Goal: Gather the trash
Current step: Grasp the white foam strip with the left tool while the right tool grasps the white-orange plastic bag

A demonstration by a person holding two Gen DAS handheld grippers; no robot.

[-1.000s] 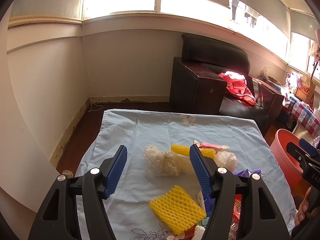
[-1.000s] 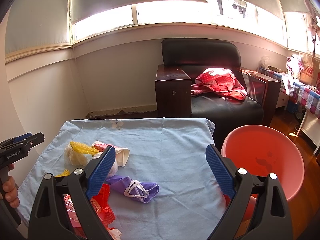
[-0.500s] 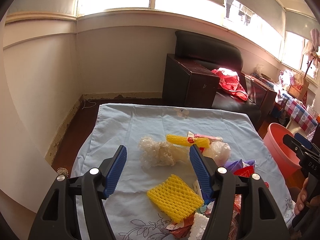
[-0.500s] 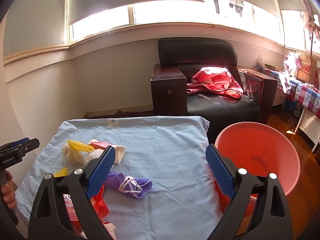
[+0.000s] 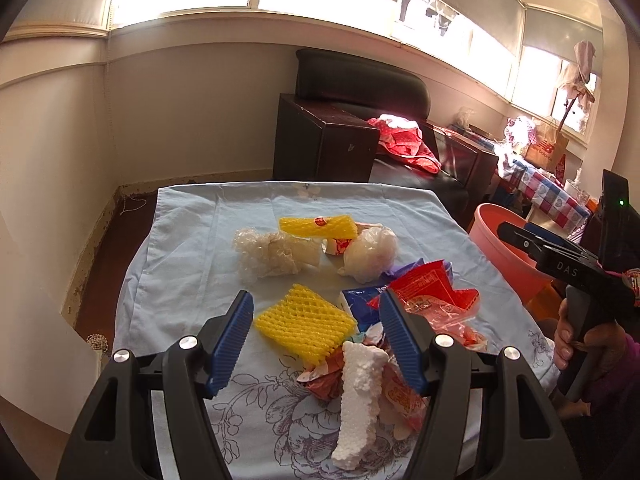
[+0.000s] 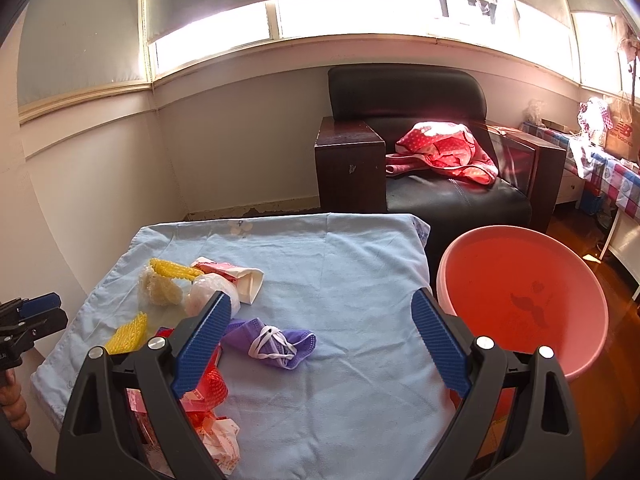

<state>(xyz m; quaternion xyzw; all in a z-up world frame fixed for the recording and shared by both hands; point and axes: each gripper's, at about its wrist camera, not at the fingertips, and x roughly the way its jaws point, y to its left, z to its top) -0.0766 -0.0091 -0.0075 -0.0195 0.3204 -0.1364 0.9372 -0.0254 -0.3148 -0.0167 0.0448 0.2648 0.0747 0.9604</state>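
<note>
Left tool point(image 5: 316, 332) released, over the yellow foam net point(image 5: 306, 328). Right tool point(image 6: 322, 332) released, holding nothing. Trash heaped lower centre on the blue-clothed surface point(image 5: 180, 276). Pink basin point(image 6: 520, 296) at right edge; black armchair point(image 6: 420, 152) beneath windows.

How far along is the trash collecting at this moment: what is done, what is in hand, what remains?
Done: nothing visible; the pink basin beside the table looks empty. In hand: nothing; the left gripper is open above the yellow foam net, and the right gripper is open too. Left: the purple face mask, white foam strip, red wrappers and crumpled plastic.
</note>
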